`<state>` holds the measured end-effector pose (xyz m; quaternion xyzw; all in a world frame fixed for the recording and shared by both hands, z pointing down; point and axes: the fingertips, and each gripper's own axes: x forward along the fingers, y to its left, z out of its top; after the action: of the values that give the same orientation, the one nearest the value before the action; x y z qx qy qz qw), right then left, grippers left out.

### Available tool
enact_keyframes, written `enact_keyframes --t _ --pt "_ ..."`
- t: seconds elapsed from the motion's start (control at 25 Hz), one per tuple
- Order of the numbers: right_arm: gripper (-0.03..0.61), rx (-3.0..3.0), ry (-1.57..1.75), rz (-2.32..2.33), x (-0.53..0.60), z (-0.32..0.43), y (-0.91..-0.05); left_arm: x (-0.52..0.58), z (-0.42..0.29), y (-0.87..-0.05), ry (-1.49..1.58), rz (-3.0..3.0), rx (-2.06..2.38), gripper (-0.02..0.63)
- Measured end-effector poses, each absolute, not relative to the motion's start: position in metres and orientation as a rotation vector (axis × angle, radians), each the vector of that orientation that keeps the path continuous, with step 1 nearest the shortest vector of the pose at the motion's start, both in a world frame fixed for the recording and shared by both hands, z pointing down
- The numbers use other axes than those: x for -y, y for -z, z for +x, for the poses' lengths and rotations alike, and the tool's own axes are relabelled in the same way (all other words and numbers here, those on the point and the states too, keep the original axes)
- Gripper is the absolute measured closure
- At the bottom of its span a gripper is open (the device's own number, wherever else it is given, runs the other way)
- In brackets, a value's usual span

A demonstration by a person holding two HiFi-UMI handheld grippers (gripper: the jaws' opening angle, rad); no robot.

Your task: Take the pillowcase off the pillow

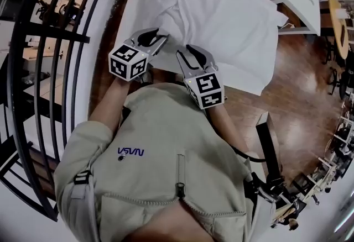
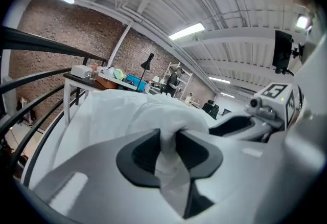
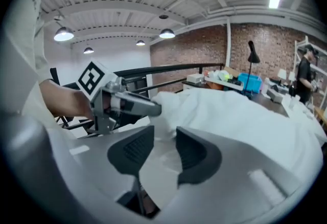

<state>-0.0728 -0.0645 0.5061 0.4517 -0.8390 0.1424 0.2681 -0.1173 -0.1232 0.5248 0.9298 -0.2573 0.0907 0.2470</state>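
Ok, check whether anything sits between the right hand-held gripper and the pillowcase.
Nothing visible does. The right hand-held gripper has its jaws apart, with the white pillowcase directly ahead of them. The left hand-held gripper is close beside it, pinching a bunch of the same fabric, and does not cross the path.

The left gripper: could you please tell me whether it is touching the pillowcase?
Touching. In the left gripper view, a bunch of the white pillowcase is pinched between the pads of the left gripper.

left gripper [image 1: 161, 35] pinched shut, right gripper [image 1: 185, 51] jaws apart.
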Motion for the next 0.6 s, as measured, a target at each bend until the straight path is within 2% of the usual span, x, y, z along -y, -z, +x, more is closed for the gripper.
enact_keyframes --t 0.08,0.2,0.36,0.6 --pt "0.393 2.231 -0.416 1.236 0.065 -0.073 -0.517 0.124 -0.11 -0.512 -0.222 2.536 0.682 0.516" --pt "0.388 2.158 -0.331 1.307 0.082 -0.075 -0.516 0.128 -0.105 -0.497 -0.201 2.529 0.686 0.522" --pt "0.525 2.07 -0.156 1.383 0.093 -0.063 -0.499 0.146 -0.111 -0.478 -0.116 2.468 0.74 0.532" --pt "0.572 1.911 -0.002 1.482 0.082 -0.017 -0.488 0.168 -0.134 -0.454 0.061 2.37 0.78 0.54"
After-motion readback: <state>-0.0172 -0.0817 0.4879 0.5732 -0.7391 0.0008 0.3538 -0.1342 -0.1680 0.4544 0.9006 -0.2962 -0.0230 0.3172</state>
